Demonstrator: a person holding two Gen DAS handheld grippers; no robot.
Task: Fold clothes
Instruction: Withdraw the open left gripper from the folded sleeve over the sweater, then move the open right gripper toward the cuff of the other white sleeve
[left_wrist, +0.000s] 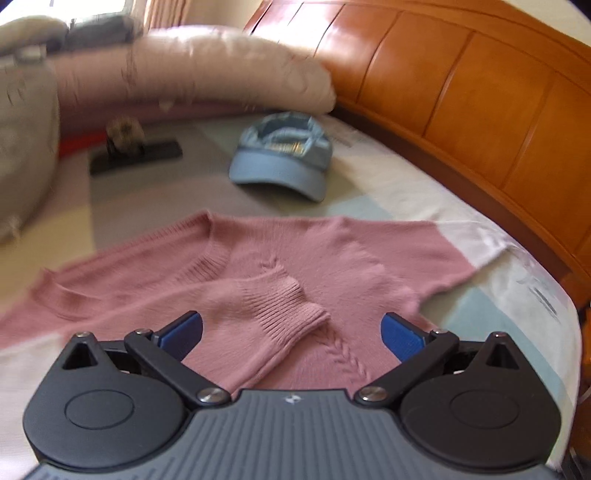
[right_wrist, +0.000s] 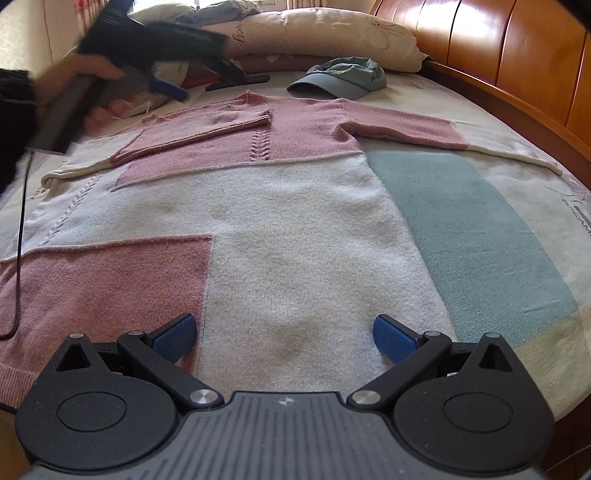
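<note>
Right wrist view shows you the whole job: the pink and white knitted sweater (right_wrist: 288, 206) lies flat on the bed (right_wrist: 476, 229), hem near you, collar at the far end. At the far left your left gripper (right_wrist: 173, 86) hovers over the shoulder area, blurred, with your hand (right_wrist: 70, 81) on its grip. Just right of it, one sleeve (right_wrist: 199, 133) is already folded across the chest, its ribbed cuff ending near the cable stitch down the middle. In the near centre your right gripper (right_wrist: 284, 334) hangs above the white hem with its jaws wide and nothing between them. To the right, the other sleeve (right_wrist: 443, 136) stretches out flat toward the wooden headboard (right_wrist: 517, 62), not yet folded. A blue cap (right_wrist: 340, 79) sits just beyond the collar, below the pillow (right_wrist: 325, 33).

In the left wrist view, the left gripper's jaws (left_wrist: 291, 334) also stand wide and empty, directly over the folded cuff (left_wrist: 291, 310).

Expect the knit to be soft, light and stretchy; it will likely sag and drag rather than hold a shape. For the outstretched sleeve, pinch the white cuff end, where the ribbing looks firmest, and lift it before carrying it across. For the body fold, take the hem at its corners so the cloth does not bunch.
</note>
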